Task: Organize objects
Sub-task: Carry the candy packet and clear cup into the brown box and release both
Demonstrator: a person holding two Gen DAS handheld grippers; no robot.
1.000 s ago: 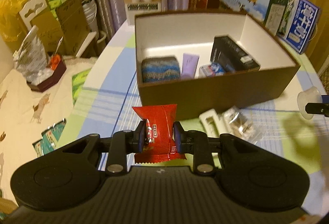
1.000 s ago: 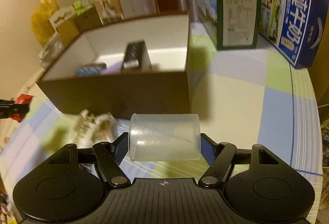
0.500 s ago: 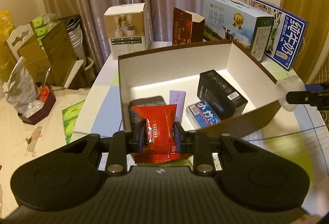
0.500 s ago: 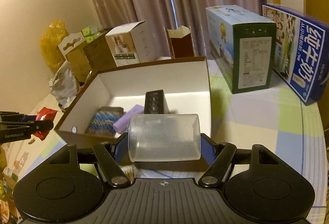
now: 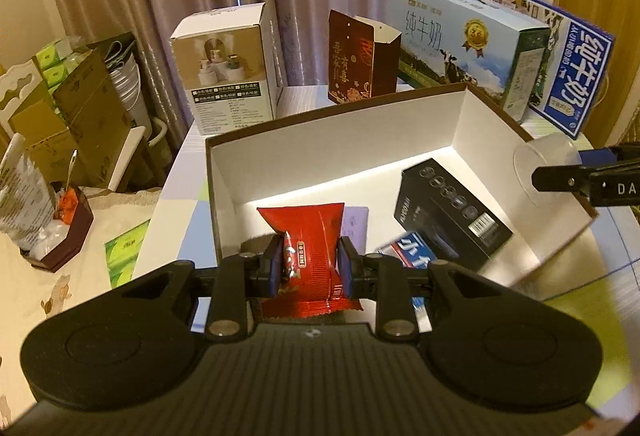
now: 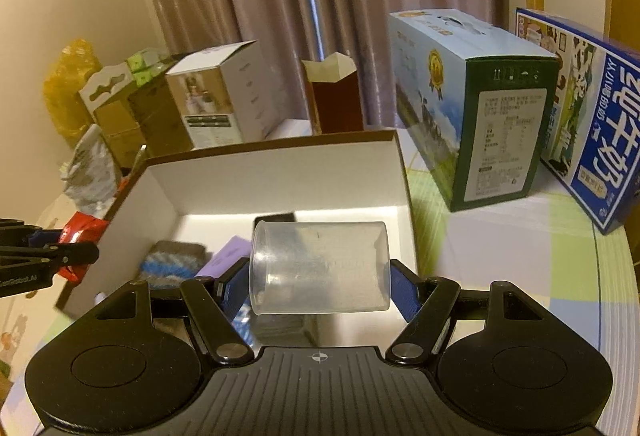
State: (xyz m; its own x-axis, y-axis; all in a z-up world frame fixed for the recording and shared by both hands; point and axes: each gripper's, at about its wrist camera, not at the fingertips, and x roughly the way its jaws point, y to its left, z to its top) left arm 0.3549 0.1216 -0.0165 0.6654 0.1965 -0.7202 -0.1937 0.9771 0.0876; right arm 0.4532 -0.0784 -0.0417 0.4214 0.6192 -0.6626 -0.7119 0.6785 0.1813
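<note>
My left gripper [image 5: 308, 268] is shut on a red snack packet [image 5: 308, 236], held above the near wall of the brown box [image 5: 320, 140] with white inside walls. My right gripper [image 6: 320, 284] is shut on a clear plastic cup [image 6: 320, 268] lying sideways, held over the box's [image 6: 280, 172] near right part. The cup [image 5: 544, 164] and the right gripper's tip show at the box's right wall in the left wrist view. The packet [image 6: 82, 232] shows at the box's left wall in the right wrist view. In the box lie a black carton [image 5: 452, 212], a purple tube [image 5: 356, 220] and a blue-white pack [image 5: 408, 254].
Behind the box stand a white carton [image 5: 228, 64], a dark red gift box [image 5: 360, 56] and two milk cartons [image 5: 468, 40] [image 6: 596, 116]. A striped blue cloth item [image 6: 172, 264] lies in the box's left part. Cardboard boxes and bags [image 5: 60, 108] crowd the left.
Both grippers rose and moved forward from the table in front of the box to above its open top, each still holding its object.
</note>
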